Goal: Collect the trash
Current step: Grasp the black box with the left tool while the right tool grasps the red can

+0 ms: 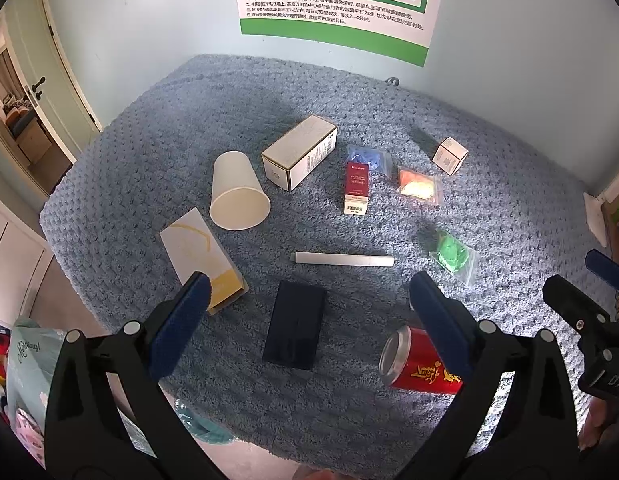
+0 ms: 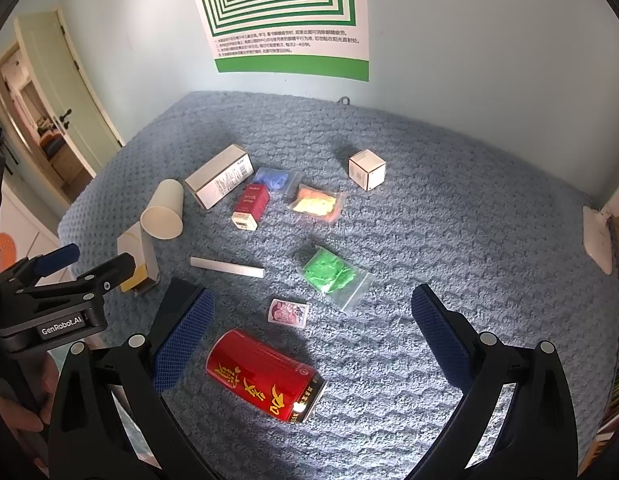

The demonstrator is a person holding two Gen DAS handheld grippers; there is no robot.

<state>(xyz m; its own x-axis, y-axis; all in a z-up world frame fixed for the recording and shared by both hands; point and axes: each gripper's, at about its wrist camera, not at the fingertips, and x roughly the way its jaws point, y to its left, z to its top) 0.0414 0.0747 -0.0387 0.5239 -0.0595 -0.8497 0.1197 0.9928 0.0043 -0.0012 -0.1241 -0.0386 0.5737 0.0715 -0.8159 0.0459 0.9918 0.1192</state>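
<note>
Both tongs hover wide and empty above the blanket-covered table (image 2: pixel 469 208); right tongs (image 2: pixel 311 336) face the red can (image 2: pixel 265 376) at 6 o'clock, probably first pick; left tongs (image 1: pixel 309 312) over the dark box (image 1: pixel 295 330)

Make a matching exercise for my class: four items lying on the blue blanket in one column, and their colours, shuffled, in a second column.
Things:
1. drink can
2. paper cup
3. flat box
4. zip bag nearest the can

Colours:
A. green contents
B. black
C. cream
D. red with gold characters

Pairs: 1-D, 2-C, 3-B, 4-A
</note>
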